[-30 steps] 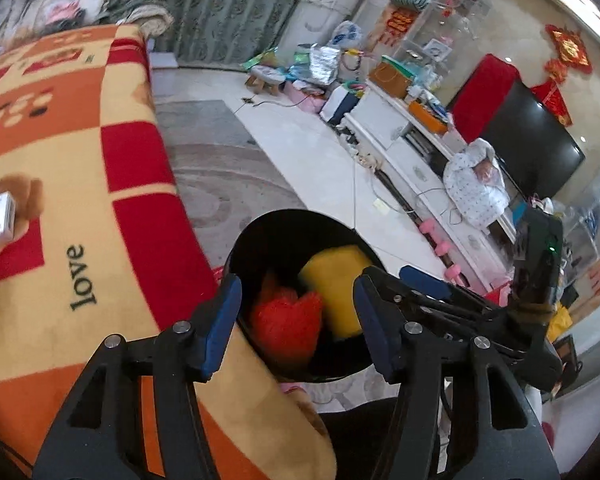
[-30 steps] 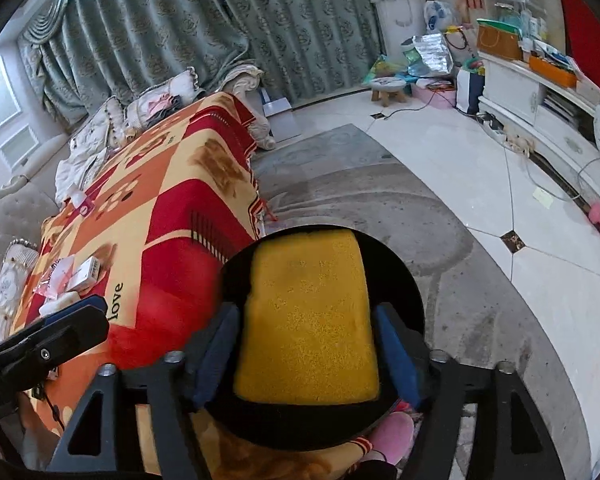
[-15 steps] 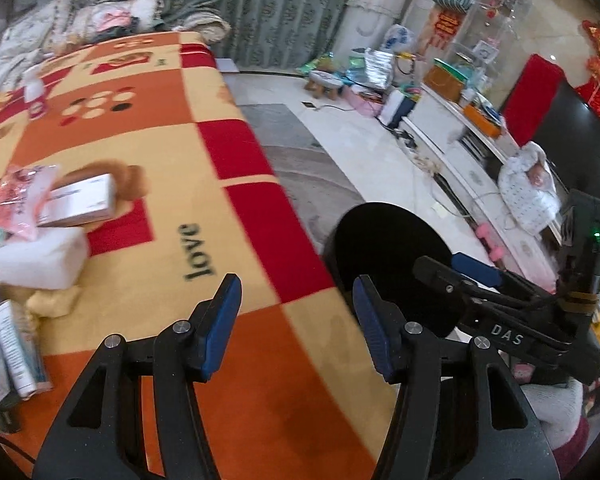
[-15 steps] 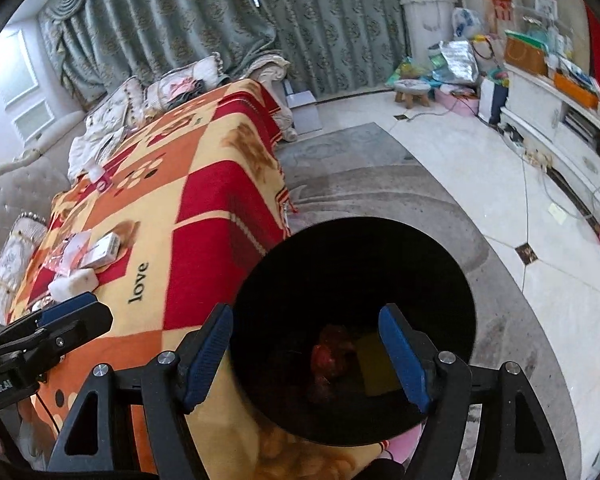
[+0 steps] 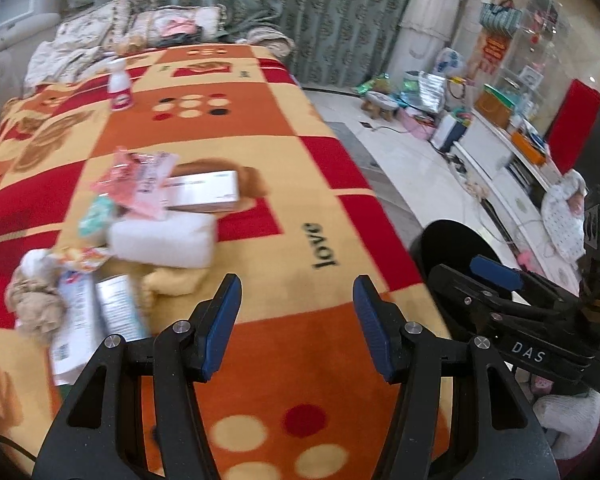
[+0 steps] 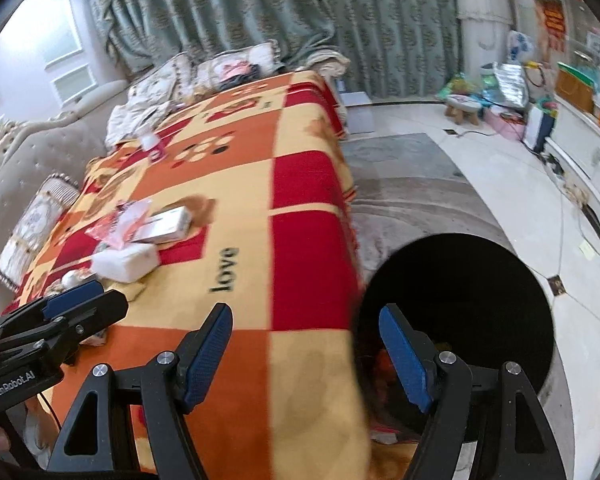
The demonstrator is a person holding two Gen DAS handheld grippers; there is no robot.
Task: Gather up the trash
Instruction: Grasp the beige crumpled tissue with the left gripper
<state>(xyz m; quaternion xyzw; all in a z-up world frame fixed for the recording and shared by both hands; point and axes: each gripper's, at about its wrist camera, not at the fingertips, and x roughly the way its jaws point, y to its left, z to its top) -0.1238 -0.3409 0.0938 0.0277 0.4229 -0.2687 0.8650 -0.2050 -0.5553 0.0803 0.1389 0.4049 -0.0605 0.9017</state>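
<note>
Two empty grippers, one heap of trash to go: seen from my left gripper point(image 5: 296, 326), whose blue pads stand apart with nothing between them, the litter lies ahead and to the left on the blanket point(image 5: 300, 184), toward its left edge. The white foam block point(image 5: 162, 240) lies with its long axis across my line of reach; the white carton point(image 5: 204, 192) just behind it lies much the same way, a pink wrapper point(image 5: 136, 180) lapping its left end. From my right gripper point(image 6: 306, 356), jaws likewise apart and holding nothing, the same heap lies well off to the left, beyond the left gripper. The black bin point(image 6: 456, 308) stands on the floor against the blanket's right edge. My left hand looks nearer the heap.
</note>
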